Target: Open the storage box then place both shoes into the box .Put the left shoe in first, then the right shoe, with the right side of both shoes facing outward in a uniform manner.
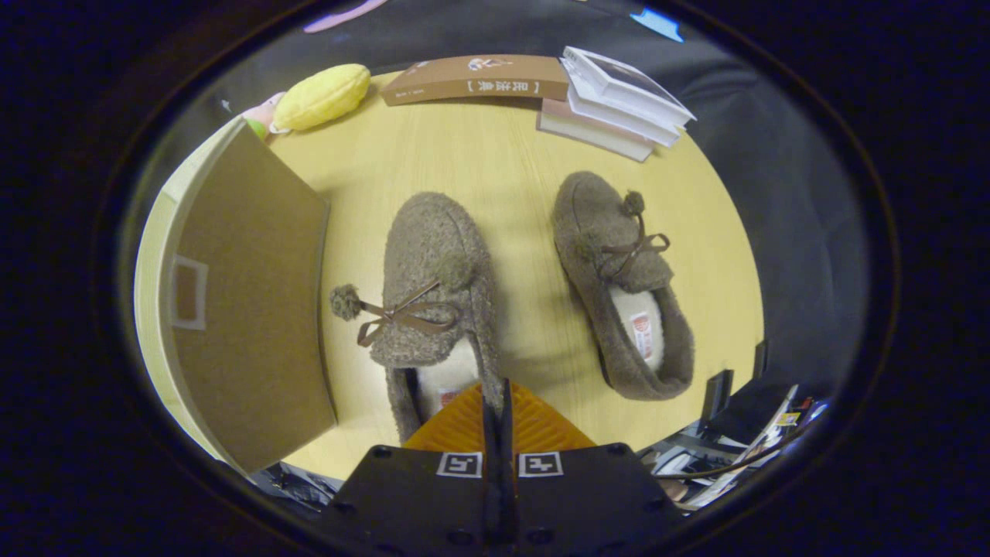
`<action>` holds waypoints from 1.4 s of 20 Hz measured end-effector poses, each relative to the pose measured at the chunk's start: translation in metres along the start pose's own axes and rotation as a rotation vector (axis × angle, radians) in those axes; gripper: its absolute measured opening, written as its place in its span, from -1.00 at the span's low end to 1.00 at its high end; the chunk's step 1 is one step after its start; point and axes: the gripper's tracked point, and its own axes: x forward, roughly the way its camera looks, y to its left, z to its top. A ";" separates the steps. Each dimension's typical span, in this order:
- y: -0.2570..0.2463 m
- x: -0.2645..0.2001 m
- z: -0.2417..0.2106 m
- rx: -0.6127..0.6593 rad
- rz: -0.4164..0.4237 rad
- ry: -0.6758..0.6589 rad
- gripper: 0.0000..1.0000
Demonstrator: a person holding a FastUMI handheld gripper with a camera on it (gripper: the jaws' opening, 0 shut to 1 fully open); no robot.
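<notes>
Looking at the two fuzzy brown slippers first. Near slipper [437, 263] flat on the desk [479, 147], toe pointing away, heel end right at the jaws. Has a ribbon bow and a little pom-pom hanging off toward the box side. Jaws pressed close together, with just a thin slit showing, sitting at the heel rim of this slipper. Cannot tell if a bit of the rim is pinched in there or not.

Other slipper [611, 255] beside it, apart from it, on the side away from the box. Also flat on the desk, toe pointing away and leaning a little toward its twin. Not touched by anything.

Storage box [247, 309] on the other side of the near slipper, just beside it. Showing one big brown cardboard face and a pale side. Hard to say if that face is a closed top or a lid standing up, so cannot tell if the opening step is done.

So, by the look of it: no slipper in the box yet. Probably just starting on the first one. Left to do: put that slipper in, then the other, both facing the same way.

Farther back on the desk: a yellow plush toy [321, 97], a brown book [472, 79], and a stack of books [619, 100].
</notes>
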 end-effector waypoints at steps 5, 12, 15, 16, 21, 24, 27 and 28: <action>0.002 -0.034 0.007 0.001 -0.080 -0.031 -0.93; 0.000 -0.113 0.036 0.064 -0.205 -0.124 -0.93; 0.013 -0.146 0.049 0.071 -0.242 -0.163 -0.93; 0.021 -0.156 0.053 0.066 -0.249 -0.171 -0.93; 0.076 -0.194 0.062 0.035 -0.240 -0.210 -0.93; 0.110 -0.209 0.070 -0.012 -0.235 -0.234 -0.93; 0.154 -0.207 0.073 -0.035 -0.172 -0.260 -0.93; 0.165 -0.203 0.071 -0.035 -0.159 -0.254 -0.93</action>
